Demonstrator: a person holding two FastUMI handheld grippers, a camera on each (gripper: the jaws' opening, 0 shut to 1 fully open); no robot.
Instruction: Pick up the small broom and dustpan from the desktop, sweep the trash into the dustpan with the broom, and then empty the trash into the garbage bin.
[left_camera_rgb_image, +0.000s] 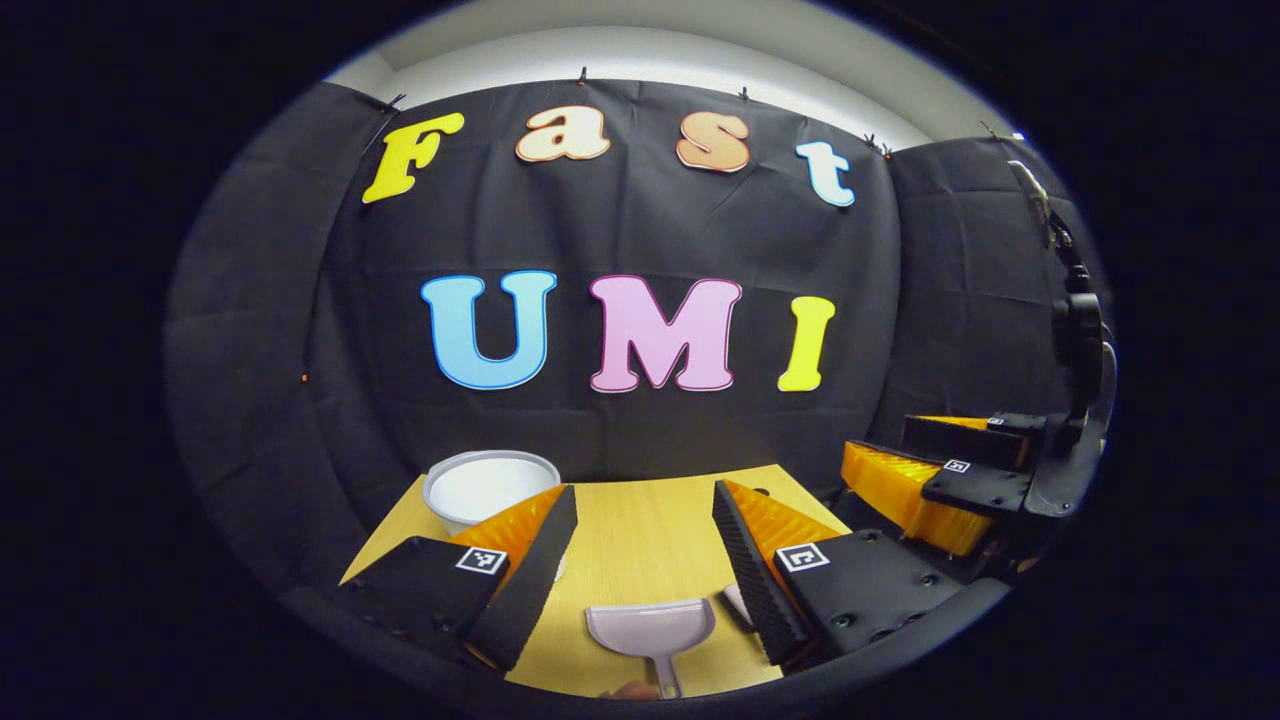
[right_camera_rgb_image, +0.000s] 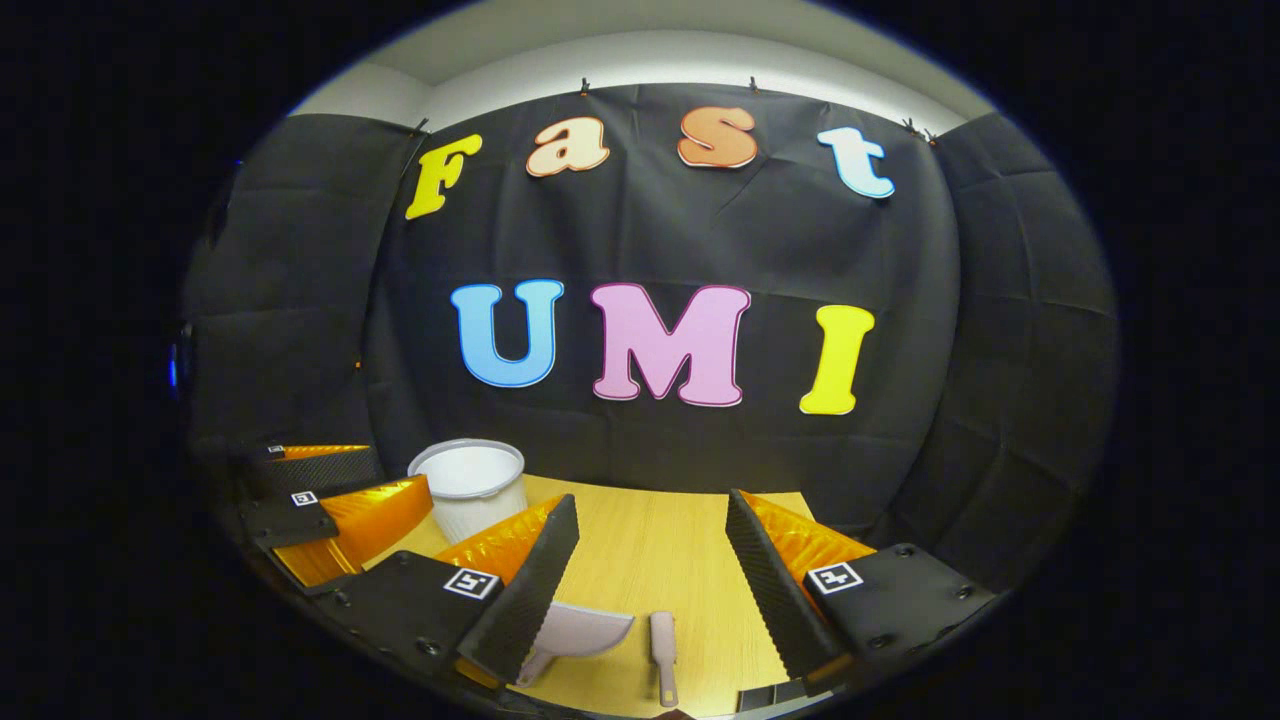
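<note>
Wood-grain desk (left_camera_rgb_image: 640, 540) lies under both of your grippers, set against the black booth wall. In the left gripper view, your left gripper (left_camera_rgb_image: 645, 560) hangs above the desk with its fingers spread wide and holding nothing; the pale pink dustpan (left_camera_rgb_image: 652, 626) lies flat at the bottom centre of the frame between them, handle toward the lower edge, and the white garbage bin (left_camera_rgb_image: 490, 488) stands at the far left corner of the desk, partly behind the left finger. Your right gripper (left_camera_rgb_image: 935, 480) shows at the right of that frame, well off the desk surface. In the right gripper view, your right gripper (right_camera_rgb_image: 650, 560) is likewise released and empty, with the small broom (right_camera_rgb_image: 663, 640) lying at the bottom centre just right of the dustpan.
</note>
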